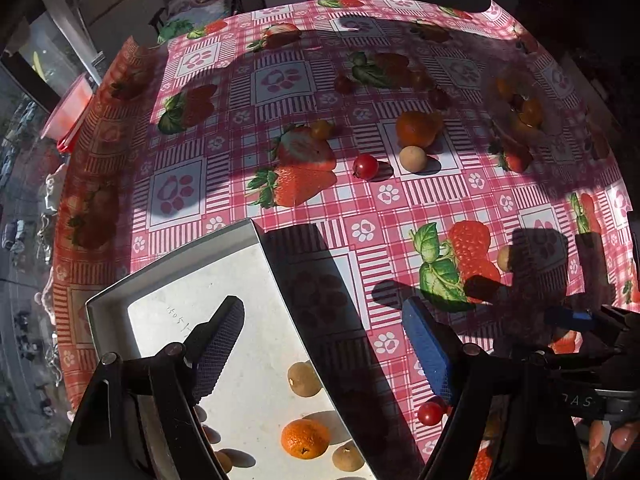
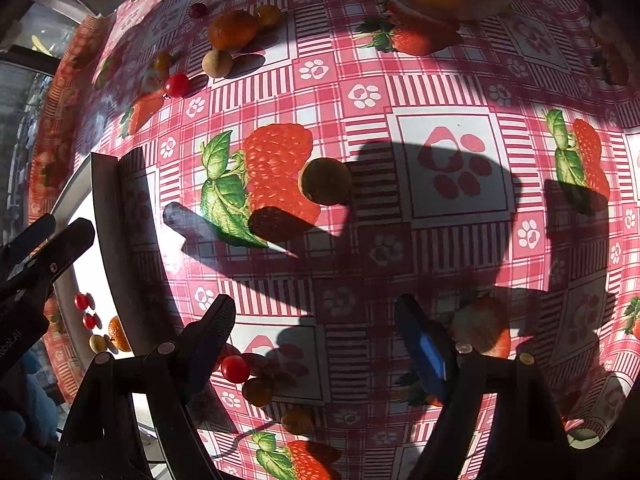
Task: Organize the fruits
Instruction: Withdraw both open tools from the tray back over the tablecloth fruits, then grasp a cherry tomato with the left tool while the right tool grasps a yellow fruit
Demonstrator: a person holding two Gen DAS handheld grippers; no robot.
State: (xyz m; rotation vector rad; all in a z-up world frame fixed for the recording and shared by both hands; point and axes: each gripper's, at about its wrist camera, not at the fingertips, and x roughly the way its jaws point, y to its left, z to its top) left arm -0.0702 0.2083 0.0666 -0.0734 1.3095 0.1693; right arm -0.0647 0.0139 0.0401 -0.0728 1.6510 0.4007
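A white tray (image 1: 256, 280) is set at the near left of the surface (image 1: 400, 208), evidently as the collecting place: a mandarin (image 1: 305, 438) and several pale longans (image 1: 304, 378) already lie in it, so fruit is being gathered there by kind or simply cleared from the cloth. The left gripper (image 1: 324, 356) is held wide and empty over the tray's right wall, nothing between its jaws. The right gripper (image 2: 316, 344) is likewise spread wide and empty above the checked cloth, pointed steeply down. A brown longan (image 2: 326, 181) lies loose ahead of it, a cherry tomato (image 2: 235, 369) just beside its left finger; either is judged a likely next pick. More fruit is left scattered farther off
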